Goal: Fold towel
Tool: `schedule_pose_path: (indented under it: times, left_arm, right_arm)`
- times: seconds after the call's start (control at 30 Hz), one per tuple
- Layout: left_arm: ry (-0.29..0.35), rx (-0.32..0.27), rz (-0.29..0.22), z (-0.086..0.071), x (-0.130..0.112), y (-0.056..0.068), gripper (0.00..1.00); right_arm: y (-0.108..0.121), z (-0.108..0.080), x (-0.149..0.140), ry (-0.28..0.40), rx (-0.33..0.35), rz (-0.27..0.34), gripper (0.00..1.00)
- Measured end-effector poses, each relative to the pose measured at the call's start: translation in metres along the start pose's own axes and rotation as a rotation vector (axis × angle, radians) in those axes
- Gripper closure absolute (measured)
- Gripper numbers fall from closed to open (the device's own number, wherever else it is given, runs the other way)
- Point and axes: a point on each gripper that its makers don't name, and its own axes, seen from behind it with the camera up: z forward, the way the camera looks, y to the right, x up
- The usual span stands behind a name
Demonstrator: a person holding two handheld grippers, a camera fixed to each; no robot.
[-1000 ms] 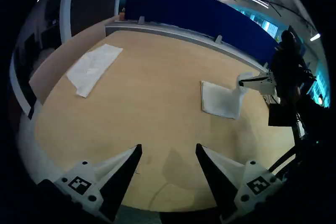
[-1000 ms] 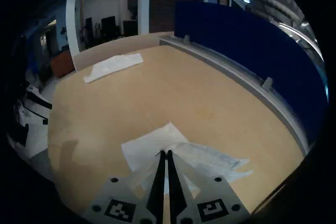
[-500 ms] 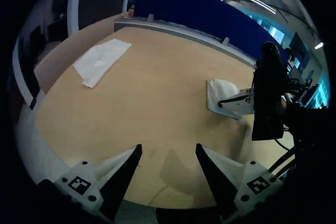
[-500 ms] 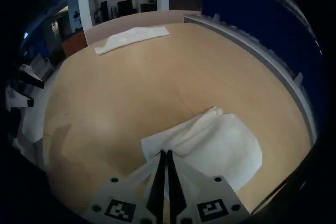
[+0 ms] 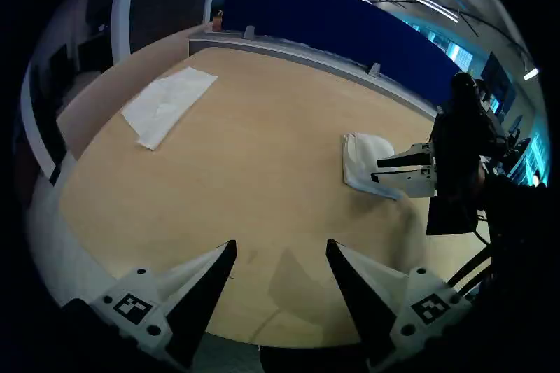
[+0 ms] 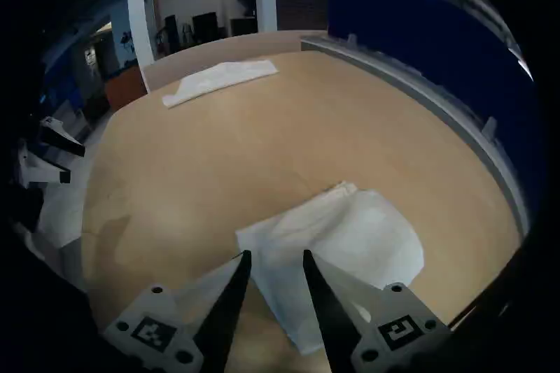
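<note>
Towel lies folded flat on the counter, near the edge closest to the right gripper, whose fingers stand apart over its near border. Left gripper, also spread, hangs well apart.

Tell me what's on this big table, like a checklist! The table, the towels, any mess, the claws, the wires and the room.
Surface: tan wooden table with a rounded edge.
Job's things: folded towel lying flat by the right claw; second towel lying in a long shape at the far side.
Clutter: nothing seen.
Claws: left claw open, holding nothing, over the table's near edge; right claw open, with the folded towel's near edge between its fingers, not pinched.
Cables: nothing seen on the table.
Surroundings: blue partition along the table's far side; a person in dark clothes holds the right claw; ceiling lights above.
</note>
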Motion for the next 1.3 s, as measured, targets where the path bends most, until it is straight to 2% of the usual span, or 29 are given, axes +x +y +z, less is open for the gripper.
schedule_pose_path:
  times: [0.1, 0.23, 0.5, 0.9, 1.0, 1.3]
  left_arm:
    - [-0.001, -0.002, 0.001, 0.0, -0.001, 0.001, 0.05]
    - [-0.003, -0.003, 0.009, -0.001, -0.002, 0.001, 0.05]
    - [0.0, -0.008, 0.009, -0.003, -0.001, 0.003, 0.05]
    - [-0.001, -0.015, 0.013, -0.002, 0.001, 0.008, 0.05]
    - [-0.004, -0.017, 0.014, -0.001, 0.002, 0.009, 0.05]
    - [-0.003, -0.024, 0.024, 0.0, 0.007, 0.012, 0.05]
  right_arm:
    - [0.003, -0.005, -0.003, 0.013, -0.018, 0.009, 0.18]
    - [0.006, -0.015, -0.007, 0.018, -0.045, 0.019, 0.06]
    - [0.011, -0.032, -0.032, -0.005, -0.094, 0.032, 0.05]
    - [0.022, -0.047, -0.074, -0.049, -0.147, 0.113, 0.05]
    - [0.025, -0.046, -0.079, -0.053, -0.155, 0.136, 0.11]
    - [0.028, -0.033, -0.092, -0.057, -0.152, 0.174, 0.45]
